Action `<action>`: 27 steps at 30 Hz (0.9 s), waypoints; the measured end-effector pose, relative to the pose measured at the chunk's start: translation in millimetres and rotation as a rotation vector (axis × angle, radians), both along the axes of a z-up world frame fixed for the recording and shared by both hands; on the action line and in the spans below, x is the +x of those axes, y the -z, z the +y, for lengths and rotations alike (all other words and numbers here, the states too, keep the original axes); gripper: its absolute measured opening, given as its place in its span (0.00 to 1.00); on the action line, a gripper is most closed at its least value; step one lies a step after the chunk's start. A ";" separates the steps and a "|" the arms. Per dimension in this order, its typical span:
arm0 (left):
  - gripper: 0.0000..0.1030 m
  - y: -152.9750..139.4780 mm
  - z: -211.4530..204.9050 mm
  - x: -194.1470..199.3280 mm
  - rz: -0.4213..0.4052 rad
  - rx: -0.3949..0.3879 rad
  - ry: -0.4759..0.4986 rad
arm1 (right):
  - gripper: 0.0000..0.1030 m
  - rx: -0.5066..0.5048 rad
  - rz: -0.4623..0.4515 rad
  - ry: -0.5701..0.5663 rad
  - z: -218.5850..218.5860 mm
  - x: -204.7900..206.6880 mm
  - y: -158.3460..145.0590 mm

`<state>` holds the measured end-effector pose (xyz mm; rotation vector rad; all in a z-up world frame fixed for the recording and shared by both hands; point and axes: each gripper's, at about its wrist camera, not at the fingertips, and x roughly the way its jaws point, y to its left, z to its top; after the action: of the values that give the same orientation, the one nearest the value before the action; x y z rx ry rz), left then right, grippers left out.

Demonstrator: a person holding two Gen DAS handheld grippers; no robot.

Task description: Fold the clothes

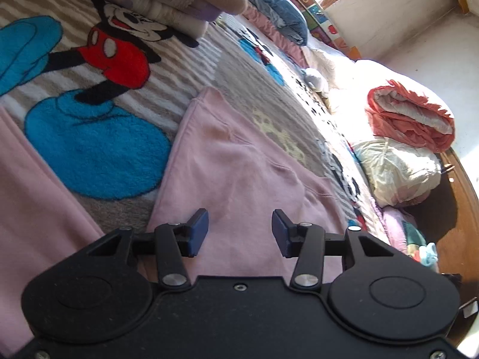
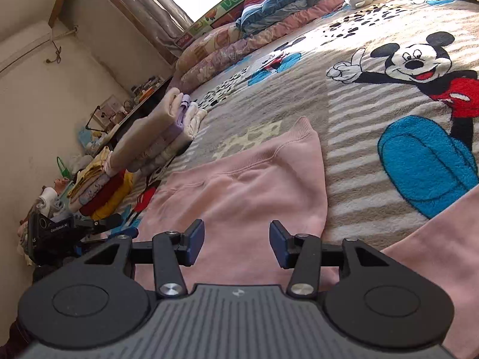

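Observation:
A pink sweatshirt [image 1: 239, 161] lies flat on the Mickey Mouse blanket [image 1: 89, 137]. In the left wrist view my left gripper [image 1: 239, 230] hovers over one spread part of it, jaws apart, with no cloth pinched between the blue pads [image 1: 199, 227]. Another pink part [image 1: 33, 209] runs along the left edge. In the right wrist view my right gripper [image 2: 236, 242] stands open over the pink sweatshirt [image 2: 239, 185], whose ribbed edge [image 2: 302, 128] points away from me. More pink cloth [image 2: 443, 254] lies at the lower right.
A stack of folded clothes [image 2: 161, 137] sits on the blanket [image 2: 374, 155] to the left, a second colourful stack [image 2: 98, 185] nearer. The same pile [image 1: 167, 3] tops the left view. A coral quilt [image 1: 413, 116], a bagged bundle [image 1: 395, 173] and the wooden bed edge [image 1: 461, 197] are at the right.

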<state>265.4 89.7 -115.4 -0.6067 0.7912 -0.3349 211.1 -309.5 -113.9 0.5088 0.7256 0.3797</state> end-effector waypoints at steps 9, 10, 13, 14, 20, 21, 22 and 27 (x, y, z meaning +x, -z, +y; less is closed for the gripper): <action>0.42 -21.0 -70.6 -123.0 -0.260 0.282 0.174 | 0.52 -0.136 -0.157 -0.097 63.7 -82.9 -12.4; 0.42 -20.7 -78.5 -135.5 -0.291 0.354 0.180 | 0.52 -0.162 -0.172 -0.129 74.3 -93.2 -9.9; 0.42 -11.6 -101.6 -165.2 -0.375 0.607 0.176 | 0.52 -0.282 -0.225 -0.207 105.7 -122.8 -5.5; 0.42 -4.2 -106.1 -169.3 -0.357 0.659 0.183 | 0.52 -0.333 -0.235 -0.213 113.8 -131.1 -4.5; 0.45 14.1 -121.0 -197.2 -0.463 0.823 0.200 | 0.53 -0.487 -0.278 -0.169 133.0 -169.2 3.5; 0.51 16.7 -122.0 -200.8 -0.460 0.820 0.209 | 0.55 -0.498 -0.304 -0.158 134.1 -175.2 1.3; 0.51 21.6 -123.3 -202.3 -0.449 0.825 0.217 | 0.58 -0.503 -0.305 -0.159 134.0 -177.8 2.3; 0.52 14.5 -126.8 -220.4 -0.535 0.875 0.158 | 0.59 -0.520 -0.306 -0.139 131.6 -190.4 3.6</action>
<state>45.0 -37.1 -129.9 0.3639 0.3970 -0.2437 20.7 -177.9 -117.5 -0.0921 0.5344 0.3712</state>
